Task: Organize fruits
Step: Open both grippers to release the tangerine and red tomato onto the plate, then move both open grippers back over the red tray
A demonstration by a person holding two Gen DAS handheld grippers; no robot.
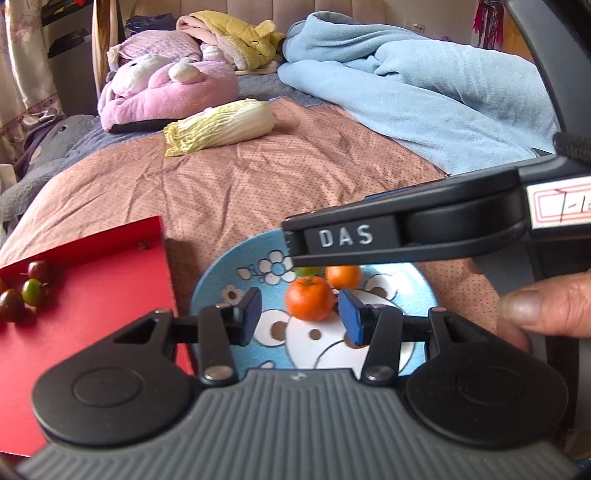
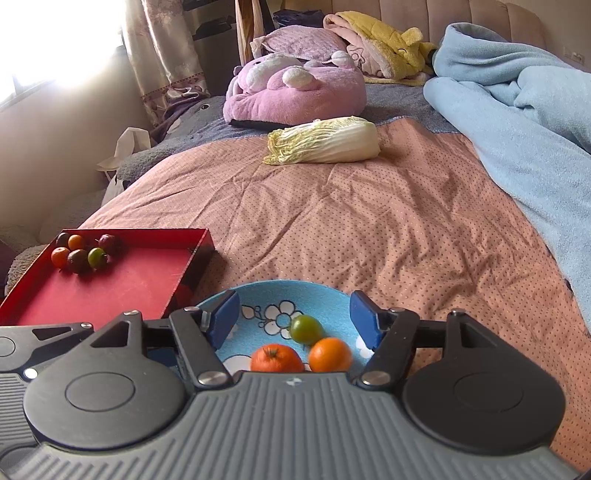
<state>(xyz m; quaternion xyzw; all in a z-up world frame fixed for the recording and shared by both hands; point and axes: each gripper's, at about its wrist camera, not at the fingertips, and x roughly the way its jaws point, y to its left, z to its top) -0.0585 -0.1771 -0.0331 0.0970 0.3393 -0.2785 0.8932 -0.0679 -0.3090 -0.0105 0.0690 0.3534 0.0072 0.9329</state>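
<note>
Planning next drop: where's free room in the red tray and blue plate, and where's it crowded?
Red tray: its near and right floor, toward the blue plate, is bare; the small fruits crowd its far left corner. The plate's far patterned half is free; its near side holds two orange fruits and a green one, under both open grippers.

I am looking across a bed (image 2: 332, 221) with a padded headboard (image 2: 461, 18), while daylight is pouring through a curtained window (image 2: 55, 40) at left.
</note>
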